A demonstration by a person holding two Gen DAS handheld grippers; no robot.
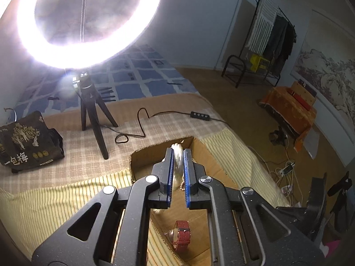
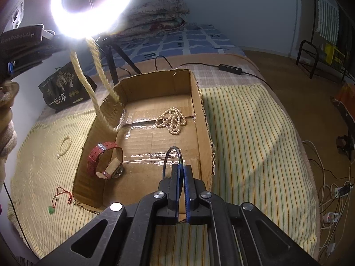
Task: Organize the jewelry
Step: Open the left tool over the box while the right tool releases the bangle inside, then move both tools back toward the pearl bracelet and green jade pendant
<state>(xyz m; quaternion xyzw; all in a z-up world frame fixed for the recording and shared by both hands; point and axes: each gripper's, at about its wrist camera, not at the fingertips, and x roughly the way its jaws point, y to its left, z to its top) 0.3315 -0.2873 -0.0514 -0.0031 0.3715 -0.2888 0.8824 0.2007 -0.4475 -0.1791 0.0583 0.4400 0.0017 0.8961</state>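
Note:
My left gripper (image 1: 178,153) is shut on a cream twisted-strand necklace (image 1: 177,166) above the open cardboard box (image 1: 142,155). In the right wrist view that necklace (image 2: 97,97) hangs, blurred, from the upper left down into the box (image 2: 155,82). Over the box's near end my right gripper (image 2: 181,168) is shut on a thin metal bangle (image 2: 168,154) that stands up past its fingertips. On the box floor lie a heap of pearl beads (image 2: 172,119) and a red-strapped watch (image 2: 104,161), also visible as the watch (image 1: 182,235) below my left gripper.
On the striped cloth left of the box lie a cream bead bracelet (image 2: 64,146) and a red-cord pendant (image 2: 60,199). Behind stand a ring light (image 1: 88,22) on a tripod (image 1: 93,115), a black bag (image 1: 26,141) and a cable controller (image 1: 199,115). The bed edge drops off at the right.

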